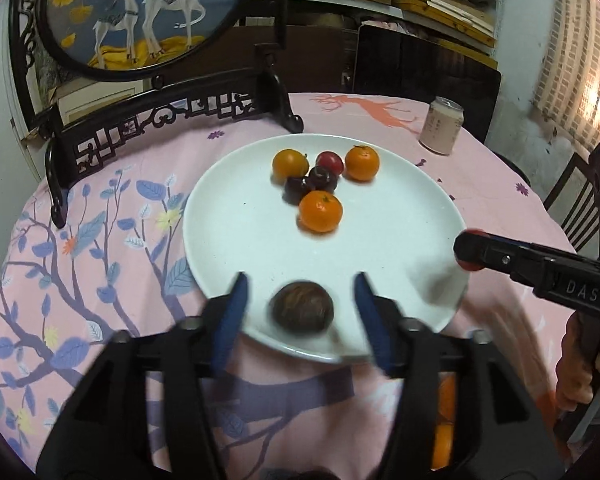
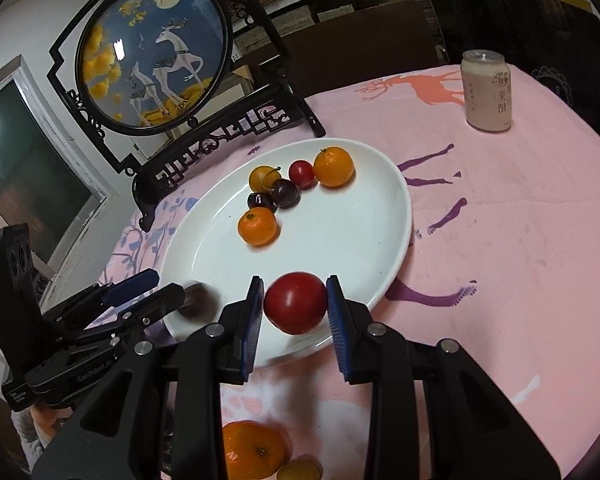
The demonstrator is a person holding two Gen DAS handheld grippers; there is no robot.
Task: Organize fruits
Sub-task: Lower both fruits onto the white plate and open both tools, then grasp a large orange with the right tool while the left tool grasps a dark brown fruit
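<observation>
A white plate (image 1: 236,240) sits on the pink tablecloth and holds two oranges, a yellow fruit, a red plum and two dark plums in a cluster (image 1: 316,184). My left gripper (image 1: 302,304) is open, its blue pads on either side of a dark brown fruit (image 1: 302,309) that lies on the plate's near rim. My right gripper (image 2: 295,304) is shut on a red tomato (image 2: 296,302) and holds it over the plate's near edge (image 2: 380,280). The right gripper also shows in the left wrist view (image 1: 470,250).
A carved black stand with a round deer painting (image 2: 152,56) stands behind the plate. A pale drink can (image 2: 486,90) stands at the far right. An orange (image 2: 252,452) and a yellow fruit (image 2: 300,470) lie on the cloth near me.
</observation>
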